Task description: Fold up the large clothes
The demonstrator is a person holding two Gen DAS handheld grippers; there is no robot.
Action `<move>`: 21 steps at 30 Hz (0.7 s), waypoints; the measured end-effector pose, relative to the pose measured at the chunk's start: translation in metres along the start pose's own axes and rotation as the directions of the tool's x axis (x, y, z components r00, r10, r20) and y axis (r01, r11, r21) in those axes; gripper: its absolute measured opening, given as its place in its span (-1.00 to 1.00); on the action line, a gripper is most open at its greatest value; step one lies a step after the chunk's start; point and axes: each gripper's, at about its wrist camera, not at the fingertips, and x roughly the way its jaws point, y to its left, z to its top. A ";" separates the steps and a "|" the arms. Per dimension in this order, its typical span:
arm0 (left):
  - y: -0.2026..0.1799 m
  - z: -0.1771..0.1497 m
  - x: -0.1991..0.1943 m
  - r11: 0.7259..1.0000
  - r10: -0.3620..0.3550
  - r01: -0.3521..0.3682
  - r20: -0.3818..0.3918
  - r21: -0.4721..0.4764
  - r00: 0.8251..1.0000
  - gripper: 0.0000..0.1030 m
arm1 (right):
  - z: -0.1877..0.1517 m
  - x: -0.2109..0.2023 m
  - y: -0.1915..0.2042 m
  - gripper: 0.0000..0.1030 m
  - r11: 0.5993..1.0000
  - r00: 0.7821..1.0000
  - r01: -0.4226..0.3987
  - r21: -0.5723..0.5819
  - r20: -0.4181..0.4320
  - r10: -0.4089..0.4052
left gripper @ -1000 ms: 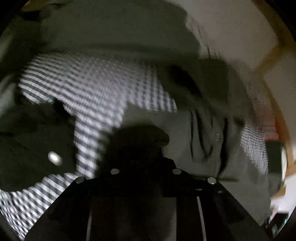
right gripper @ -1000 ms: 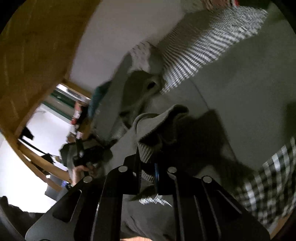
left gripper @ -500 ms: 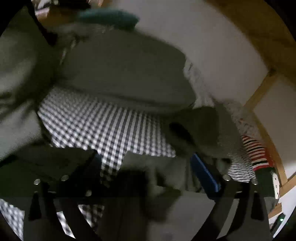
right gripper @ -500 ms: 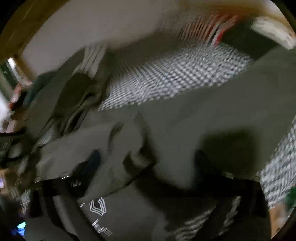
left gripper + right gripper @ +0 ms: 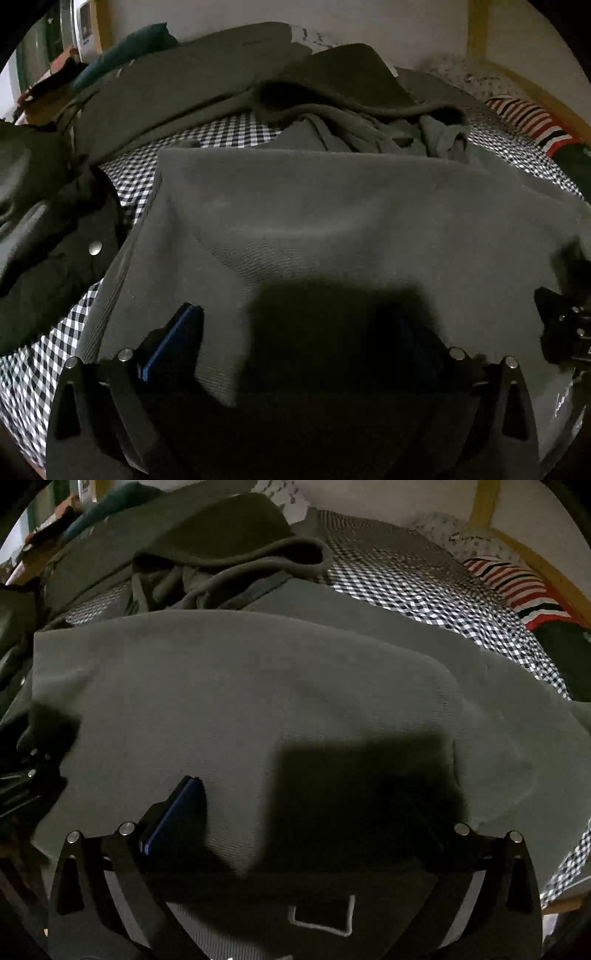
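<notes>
A grey-green hoodie (image 5: 332, 221) lies folded over itself on the checked bed sheet (image 5: 136, 177), its hood (image 5: 351, 85) bunched at the far end. My left gripper (image 5: 295, 332) hovers over the near part of the fold, jaws wide open and nothing between the blue pads (image 5: 177, 339). The right wrist view shows the same hoodie (image 5: 240, 686) and hood (image 5: 236, 542). My right gripper (image 5: 306, 808) is open just above the cloth, holding nothing. Each gripper shows at the edge of the other's view: the right gripper (image 5: 565, 332), the left gripper (image 5: 22, 779).
A dark jacket (image 5: 55, 240) with a metal snap lies at the left. A red, white and black striped garment (image 5: 528, 118) sits at the far right by the wooden bed frame (image 5: 476, 33). A teal cloth (image 5: 129, 44) and more dark clothes lie along the back.
Both grippers were shut on hoodie fabric a second ago; they have let go and opened wide. The lifted part now lies flat over the hoodie, and both hands swung round and lower.
</notes>
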 end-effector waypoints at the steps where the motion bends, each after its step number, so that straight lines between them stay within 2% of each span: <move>1: 0.000 0.000 -0.001 1.000 -0.001 0.001 0.003 -0.004 1.000 0.92 | 0.000 -0.002 -0.001 0.95 1.000 1.000 -0.001 0.000 -0.005 0.001; 3: -0.001 -0.002 -0.001 1.000 0.004 -0.004 0.014 -0.003 1.000 0.92 | 0.002 -0.013 -0.004 0.92 1.000 1.000 -0.013 0.013 -0.009 0.013; 5: -0.002 -0.001 0.001 1.000 0.008 -0.008 0.025 -0.001 1.000 0.92 | 0.001 -0.029 -0.008 0.92 0.997 0.998 -0.063 0.040 0.024 0.062; 8: -0.002 -0.002 -0.003 1.000 0.016 -0.016 0.030 -0.001 0.999 0.92 | -0.001 0.003 0.006 0.94 1.000 0.999 -0.014 -0.001 -0.045 0.014; 10: -0.003 -0.002 0.002 1.000 0.018 -0.018 0.029 0.001 0.999 0.92 | -0.004 0.006 0.011 0.95 1.000 1.000 0.012 -0.022 -0.014 -0.012; 14: -0.003 0.003 0.001 1.000 0.017 -0.017 0.006 -0.004 1.000 0.92 | -0.001 0.002 0.008 0.94 1.000 1.000 -0.011 -0.007 -0.023 0.011; 17: -0.008 0.009 -0.007 0.999 0.047 -0.047 -0.035 -0.001 0.998 0.91 | 0.002 -0.016 0.002 0.94 0.999 0.999 -0.050 0.022 -0.006 0.050; 21: -0.029 0.012 -0.040 1.000 0.001 -0.001 -0.008 -0.003 1.000 0.91 | 0.001 -0.042 -0.019 0.94 0.994 0.995 -0.093 0.058 0.025 0.092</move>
